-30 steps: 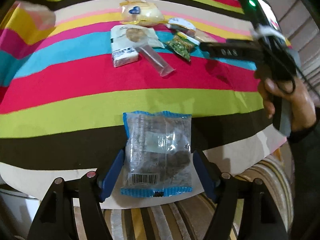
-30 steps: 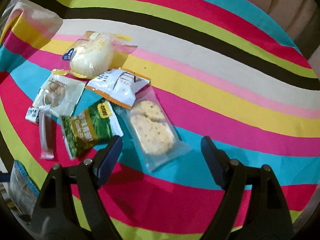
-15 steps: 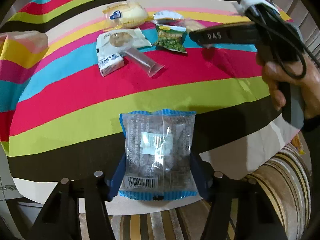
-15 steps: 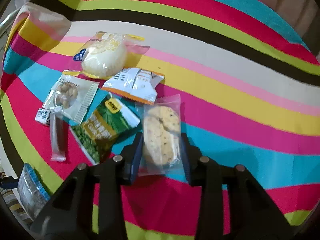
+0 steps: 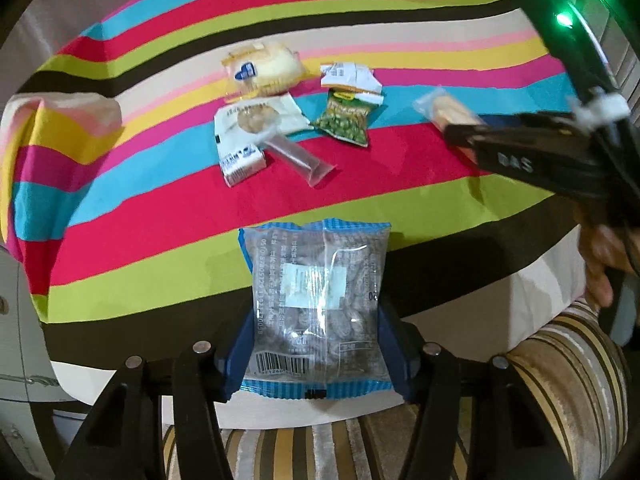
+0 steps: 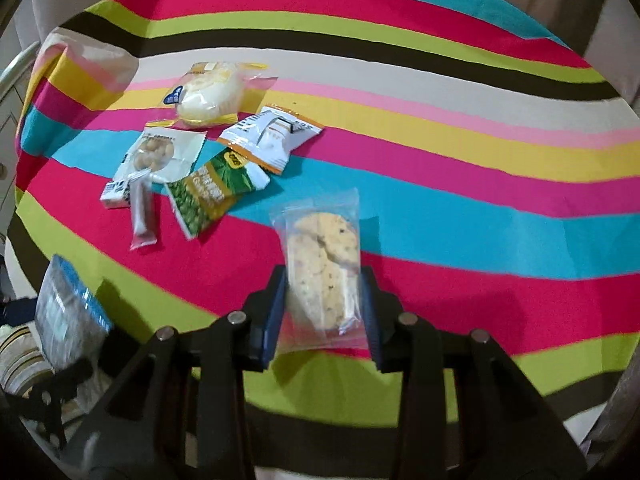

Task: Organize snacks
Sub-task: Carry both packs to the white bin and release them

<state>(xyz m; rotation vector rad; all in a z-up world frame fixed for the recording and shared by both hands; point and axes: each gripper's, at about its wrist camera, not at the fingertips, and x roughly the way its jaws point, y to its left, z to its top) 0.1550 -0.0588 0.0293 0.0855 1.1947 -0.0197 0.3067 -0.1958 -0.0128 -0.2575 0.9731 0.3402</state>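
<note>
My left gripper (image 5: 316, 344) is shut on a clear blue-edged nut packet (image 5: 316, 300), held above the near table edge; the packet also shows in the right wrist view (image 6: 66, 320). My right gripper (image 6: 322, 304) is shut on a clear cracker packet (image 6: 322, 264), lifted off the striped cloth; the cracker packet also shows in the left wrist view (image 5: 444, 110). On the cloth lie a bun packet (image 6: 210, 94), a white-orange sachet (image 6: 272, 134), a green pea packet (image 6: 214, 192), a white nut packet (image 6: 156, 160) and a clear stick (image 6: 142, 216).
The striped tablecloth (image 6: 460, 184) covers the table. A folded cloth corner (image 6: 88, 64) sits at the far left. A striped cushion (image 5: 560, 380) lies below the near table edge. The hand with the right gripper (image 5: 600, 272) is at the right in the left wrist view.
Both grippers closed on their packets. The right gripper lifted the cracker packet and drew back from the pile. The left gripper rose and pulled back with the nut packet.
</note>
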